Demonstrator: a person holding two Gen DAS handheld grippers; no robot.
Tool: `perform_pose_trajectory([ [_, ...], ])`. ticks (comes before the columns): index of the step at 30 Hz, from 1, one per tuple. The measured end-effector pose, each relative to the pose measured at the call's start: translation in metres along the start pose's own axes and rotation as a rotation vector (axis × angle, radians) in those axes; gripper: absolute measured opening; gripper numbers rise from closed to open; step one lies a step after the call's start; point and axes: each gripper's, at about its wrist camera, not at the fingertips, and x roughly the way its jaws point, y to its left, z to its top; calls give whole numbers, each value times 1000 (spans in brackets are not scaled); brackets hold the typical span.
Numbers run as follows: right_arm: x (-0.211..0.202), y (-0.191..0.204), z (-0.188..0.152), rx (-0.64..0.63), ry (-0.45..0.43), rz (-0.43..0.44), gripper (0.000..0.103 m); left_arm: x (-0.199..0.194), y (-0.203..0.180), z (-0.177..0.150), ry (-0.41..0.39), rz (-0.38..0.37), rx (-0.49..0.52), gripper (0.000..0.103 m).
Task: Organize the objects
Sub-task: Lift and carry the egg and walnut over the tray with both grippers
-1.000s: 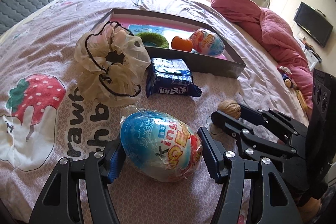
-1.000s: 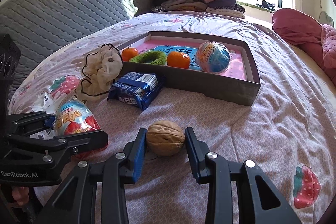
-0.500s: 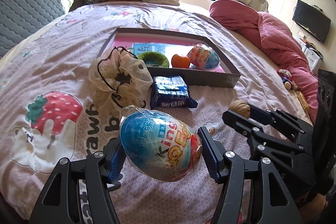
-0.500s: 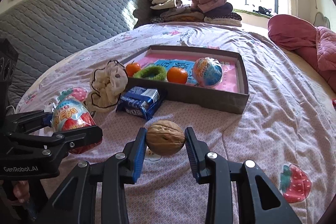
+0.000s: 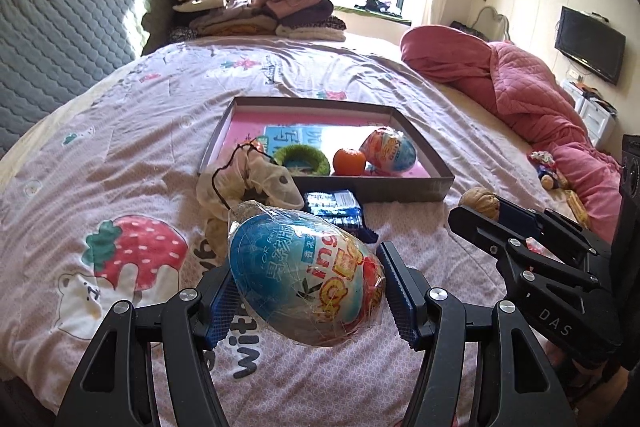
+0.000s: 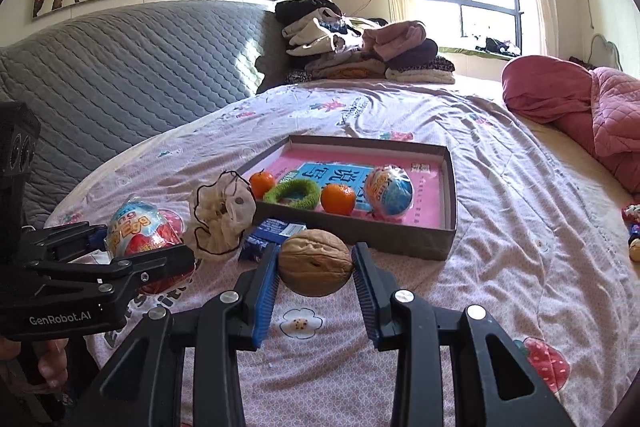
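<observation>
Our left gripper (image 5: 306, 291) pinches the wrapped toy egg (image 5: 304, 273), lifted above the bedspread (image 5: 120, 147). Our right gripper (image 6: 315, 279) clamps the walnut (image 6: 315, 262) just before the tray's (image 6: 450, 187) near edge; bare bedspread lies to the right.

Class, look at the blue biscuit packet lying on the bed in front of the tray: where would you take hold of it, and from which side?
Grip the blue biscuit packet across its narrower width at mid-body, coming from above. It lies flat on the bedsheet, so its sides are hard to reach; the tray behind and the scrunchie beside it crowd those approaches.
</observation>
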Motion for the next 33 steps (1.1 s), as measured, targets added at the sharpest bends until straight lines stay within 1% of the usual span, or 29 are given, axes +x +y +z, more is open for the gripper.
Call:
perform_pose_trajectory([
  [11, -15, 7, 11, -4, -47, -4, 37, -15, 5, 10, -37, 0, -14, 66],
  [18, -25, 11, 28, -7, -88, -8, 37, -23, 9, 23, -68, 5, -11, 66],
  [23, -25, 12, 44, -11, -108, -12, 37, -23, 10, 41, -96, 12, 14, 66],
  [30, -19, 6, 69, -24, -136, -27, 37, -19, 18, 79, -145, 44, 42, 66],
  [33, -14, 3, 77, -20, -144, -26, 37, -15, 22, 91, -158, 45, 42, 66],
])
